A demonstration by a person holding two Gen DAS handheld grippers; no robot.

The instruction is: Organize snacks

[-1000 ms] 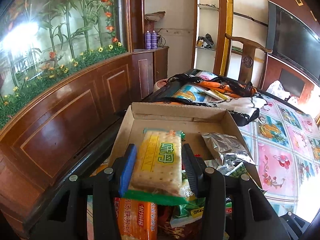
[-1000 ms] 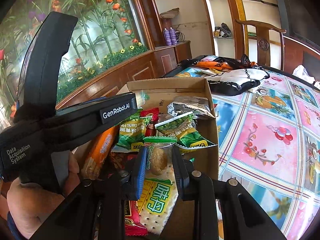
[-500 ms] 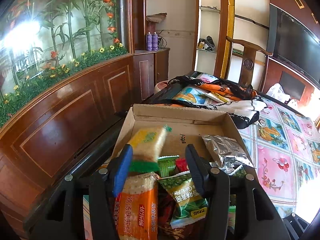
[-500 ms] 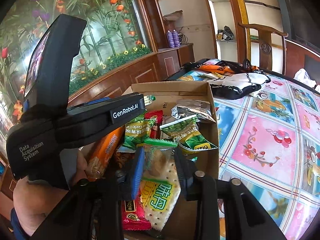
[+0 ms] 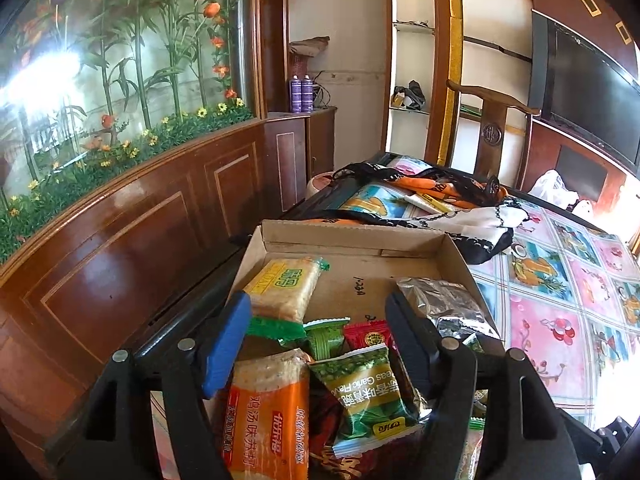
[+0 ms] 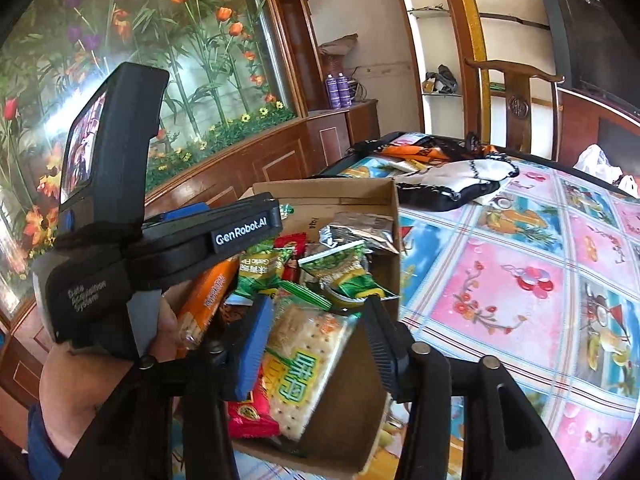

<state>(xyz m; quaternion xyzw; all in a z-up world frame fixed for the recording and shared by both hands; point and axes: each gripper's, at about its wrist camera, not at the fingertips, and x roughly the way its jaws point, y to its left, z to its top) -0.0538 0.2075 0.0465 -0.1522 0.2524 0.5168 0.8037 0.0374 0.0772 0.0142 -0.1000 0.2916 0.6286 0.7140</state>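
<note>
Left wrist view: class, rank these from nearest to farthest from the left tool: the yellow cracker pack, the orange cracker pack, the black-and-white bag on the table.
1. Orange cracker pack: lying between the opening jaws of the left tool, untouched.
2. Yellow cracker pack: just beyond, left side of the cardboard box.
3. Black-and-white bag: past the box's far wall.
</note>
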